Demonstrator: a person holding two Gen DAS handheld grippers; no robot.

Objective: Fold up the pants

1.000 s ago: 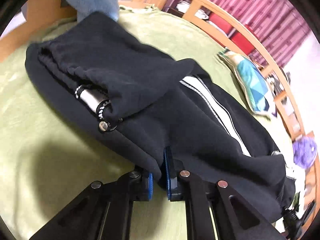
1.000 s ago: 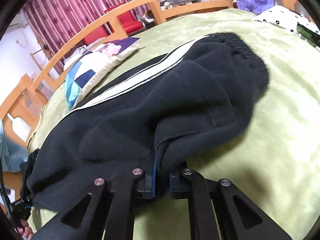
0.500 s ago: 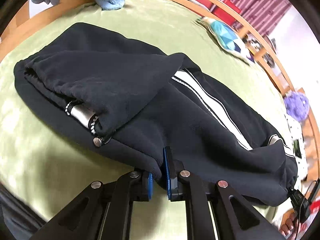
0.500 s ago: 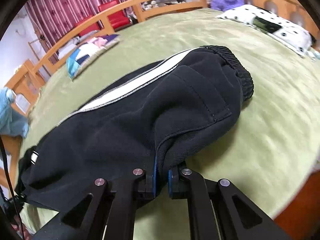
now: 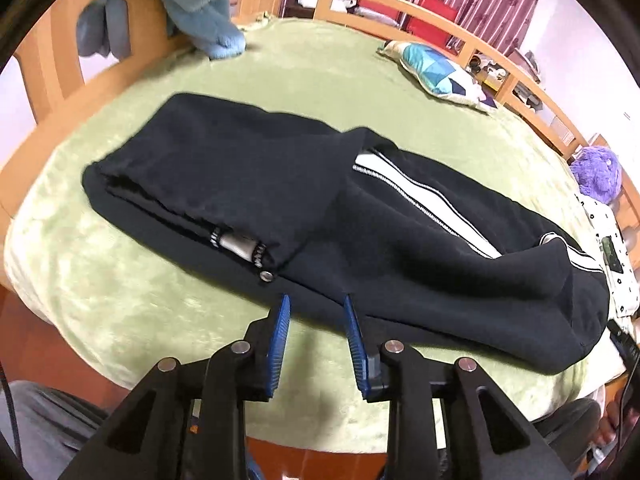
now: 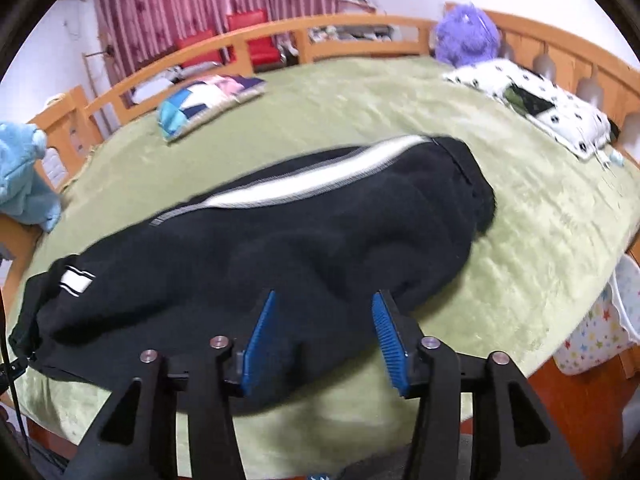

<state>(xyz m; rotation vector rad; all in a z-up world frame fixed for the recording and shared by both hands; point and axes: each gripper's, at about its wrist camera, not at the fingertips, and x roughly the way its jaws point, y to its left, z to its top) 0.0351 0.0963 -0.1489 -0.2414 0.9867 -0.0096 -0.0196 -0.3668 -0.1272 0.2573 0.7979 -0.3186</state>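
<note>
Left tongs: opening, pads clear of pants.
Right tongs: opening, cloth edge between pads, ungripped.
Pants: folded, long axis parallel to bed's near edge.

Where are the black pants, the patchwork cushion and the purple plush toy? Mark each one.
black pants (image 5: 248, 168): left wrist view, on the folded-over upper layer.
patchwork cushion (image 6: 200, 104): right wrist view, on its top face.
purple plush toy (image 6: 466, 36): right wrist view, on its furry body.

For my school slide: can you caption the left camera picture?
Left gripper opening above folded black pants on a green bedspread.
</note>
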